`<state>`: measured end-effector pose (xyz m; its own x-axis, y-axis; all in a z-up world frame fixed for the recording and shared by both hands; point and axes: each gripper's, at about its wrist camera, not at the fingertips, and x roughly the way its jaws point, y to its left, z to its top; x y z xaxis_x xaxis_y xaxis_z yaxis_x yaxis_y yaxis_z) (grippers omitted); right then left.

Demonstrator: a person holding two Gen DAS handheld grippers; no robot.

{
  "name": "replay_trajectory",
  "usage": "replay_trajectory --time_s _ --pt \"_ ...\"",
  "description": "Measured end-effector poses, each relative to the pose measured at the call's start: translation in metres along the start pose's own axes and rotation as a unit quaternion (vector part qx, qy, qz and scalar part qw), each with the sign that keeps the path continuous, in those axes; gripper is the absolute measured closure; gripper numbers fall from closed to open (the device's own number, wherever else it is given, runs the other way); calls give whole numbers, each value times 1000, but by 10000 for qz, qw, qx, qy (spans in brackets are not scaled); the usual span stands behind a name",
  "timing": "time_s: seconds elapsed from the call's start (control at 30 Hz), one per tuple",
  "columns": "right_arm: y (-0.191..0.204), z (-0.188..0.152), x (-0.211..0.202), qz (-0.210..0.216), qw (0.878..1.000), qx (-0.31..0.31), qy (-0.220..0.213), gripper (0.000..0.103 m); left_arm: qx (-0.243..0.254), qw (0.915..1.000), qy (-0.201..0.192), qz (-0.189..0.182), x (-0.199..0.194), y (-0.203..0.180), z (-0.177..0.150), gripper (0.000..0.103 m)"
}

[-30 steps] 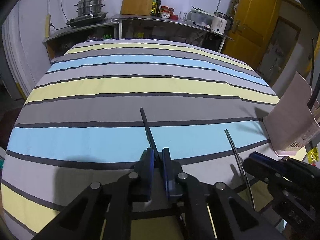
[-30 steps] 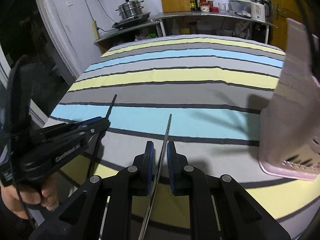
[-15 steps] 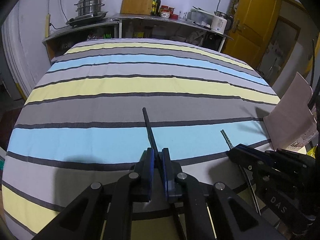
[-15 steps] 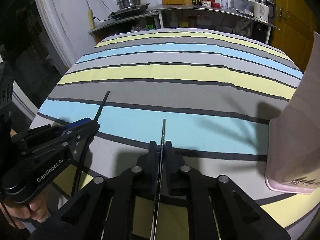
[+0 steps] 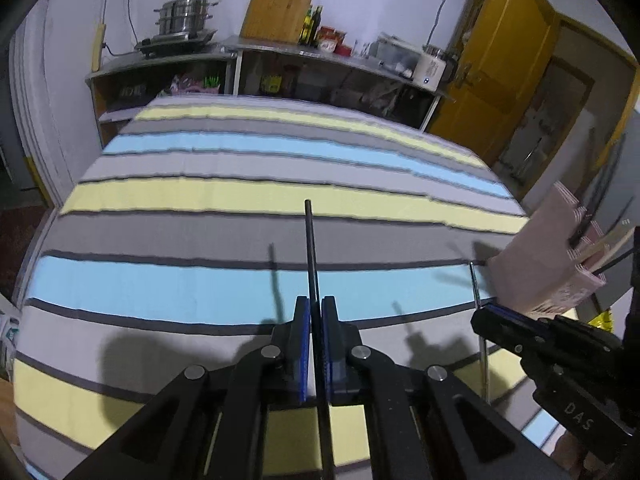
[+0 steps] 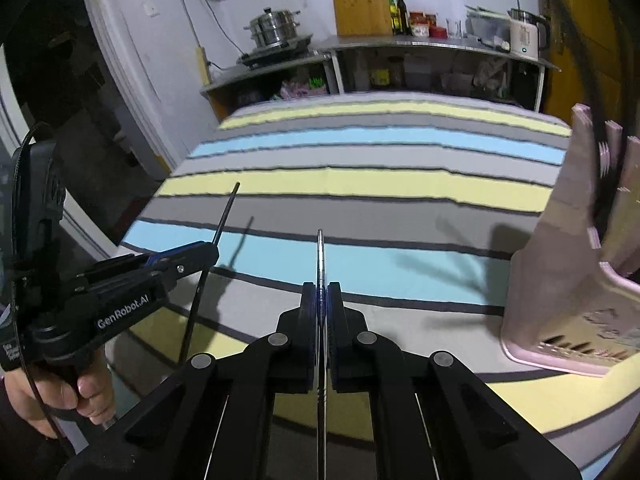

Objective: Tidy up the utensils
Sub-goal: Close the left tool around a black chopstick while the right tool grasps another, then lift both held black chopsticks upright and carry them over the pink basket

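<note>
The striped tablecloth [image 5: 224,196] is seen spread wide beneath both tools, its yellow, grey and blue bands running crosswise. At its right edge a pink utensil holder [image 6: 576,280] is planted upright on the cloth, and thin sticks are seen poking from its slots in the left wrist view, though the blur there makes them hard to tell apart. The left gripper [image 5: 315,312] is held above the cloth, its blue-padded jaws closed tight on a black chopstick [image 5: 310,248], which is pointed forward, clear of the fabric, with its shadow thrown to the left. The right gripper [image 6: 321,298] is held just beside it, jaws pinched on a silver chopstick [image 6: 319,256], whose tip is likewise aimed forward above the blue band. Both chopsticks are kept well apart from the holder. The left tool's handle is gripped by a bare hand [image 6: 60,392] at the lower left.
</note>
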<state>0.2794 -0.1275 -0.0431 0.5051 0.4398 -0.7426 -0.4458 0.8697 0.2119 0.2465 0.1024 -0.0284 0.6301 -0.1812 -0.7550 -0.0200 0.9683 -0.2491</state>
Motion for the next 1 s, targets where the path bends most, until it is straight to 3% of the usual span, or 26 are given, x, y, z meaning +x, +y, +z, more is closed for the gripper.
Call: replay_trajectory --time_s 0.47,1.0 --pt "-5 -5 -84 141 9976 186 -653 98 226 9969 -532 -531 -86 -35 8 98" --pt "-22 -14 -131 64 9941 391 -1008 98 527 9927 -568 -923 -119 -73 4 98"
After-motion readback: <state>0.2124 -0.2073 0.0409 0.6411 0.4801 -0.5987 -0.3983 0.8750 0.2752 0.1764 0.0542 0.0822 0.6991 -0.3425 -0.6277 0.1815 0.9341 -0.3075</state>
